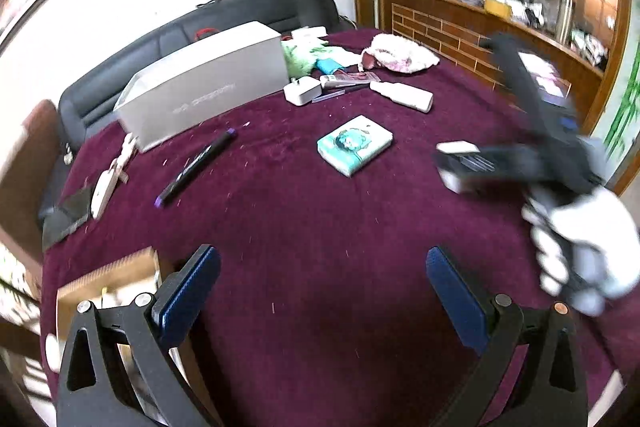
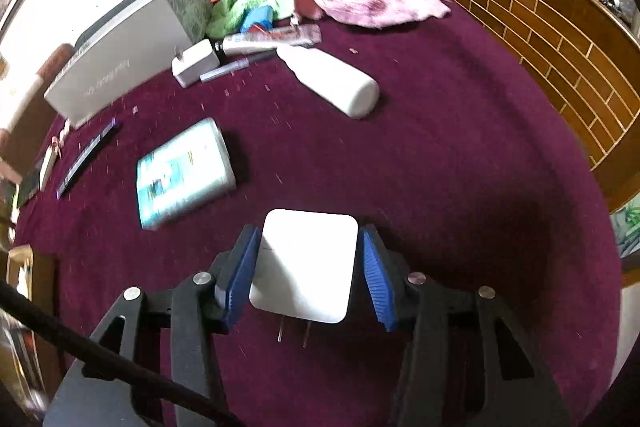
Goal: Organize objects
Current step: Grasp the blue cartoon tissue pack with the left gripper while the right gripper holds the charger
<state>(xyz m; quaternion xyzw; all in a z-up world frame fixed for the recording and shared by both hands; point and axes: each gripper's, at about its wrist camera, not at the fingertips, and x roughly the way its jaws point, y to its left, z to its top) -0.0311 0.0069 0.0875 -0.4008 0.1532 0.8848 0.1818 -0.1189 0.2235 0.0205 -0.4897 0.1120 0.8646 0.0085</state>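
Observation:
My right gripper [image 2: 310, 230] points down at the maroon tablecloth [image 2: 440, 167]. A white plug-in charger [image 2: 306, 267] lies flat between its blue pads [image 2: 244, 267], prongs toward the camera, and both pads sit against its sides. In the left wrist view that gripper [image 1: 460, 163] is a blur at the right, held by a white-gloved hand [image 1: 584, 247]. My left gripper [image 1: 322, 253] hangs open above the cloth with nothing between its fingers. A teal tissue pack [image 1: 354, 145] lies ahead of it in the middle of the table.
A white bottle [image 2: 332, 81], a second white charger [image 2: 194, 65], pens, a pink cloth [image 2: 372, 1] and a green cloth [image 2: 248, 1] lie at the far side. A grey box [image 1: 208, 83] stands at the back left, with a black marker [image 1: 196, 167] beside it. An open cardboard box [image 1: 108, 275] sits at the near left edge.

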